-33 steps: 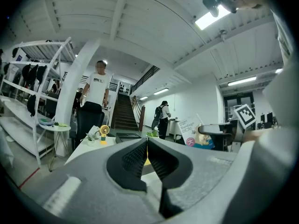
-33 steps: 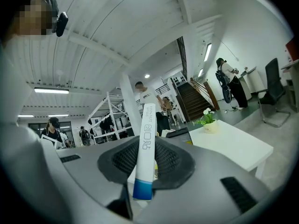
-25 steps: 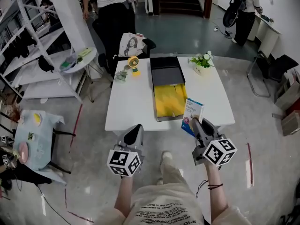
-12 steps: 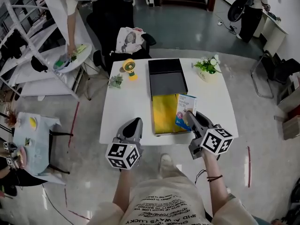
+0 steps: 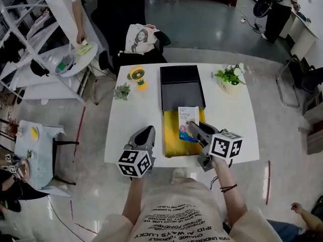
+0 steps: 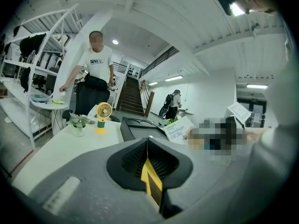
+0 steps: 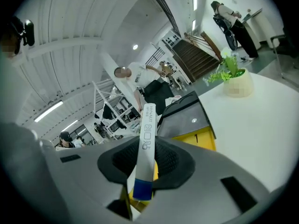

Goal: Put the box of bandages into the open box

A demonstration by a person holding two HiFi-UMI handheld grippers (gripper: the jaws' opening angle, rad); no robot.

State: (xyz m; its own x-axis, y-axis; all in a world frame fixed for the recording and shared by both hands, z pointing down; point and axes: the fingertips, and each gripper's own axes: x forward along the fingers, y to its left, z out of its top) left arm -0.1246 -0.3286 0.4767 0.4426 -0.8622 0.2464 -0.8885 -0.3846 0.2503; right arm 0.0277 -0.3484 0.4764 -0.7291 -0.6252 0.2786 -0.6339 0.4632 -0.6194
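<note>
The bandage box (image 5: 187,123), white with blue print, stands upright over the yellow inside (image 5: 173,140) of the open box, whose black lid (image 5: 180,87) lies behind it. My right gripper (image 5: 194,129) is shut on the bandage box; in the right gripper view its narrow edge (image 7: 147,139) sticks up between the pads, with the yellow box (image 7: 198,139) beyond. My left gripper (image 5: 146,133) hovers over the white table (image 5: 135,116) left of the open box, shut with nothing in it. The left gripper view shows the bandage box (image 6: 179,129) to the right.
A yellow desk fan (image 5: 137,76) and a small plant (image 5: 121,91) stand at the table's back left, a potted plant (image 5: 229,77) at its back right. Behind the table is a chair with a bag (image 5: 140,38). A person (image 6: 95,73) leans over a round side table (image 5: 74,58).
Both grippers have moved forward over the table. The bandage box has gone left with the right gripper, from beside the open box to above its yellow inside.
</note>
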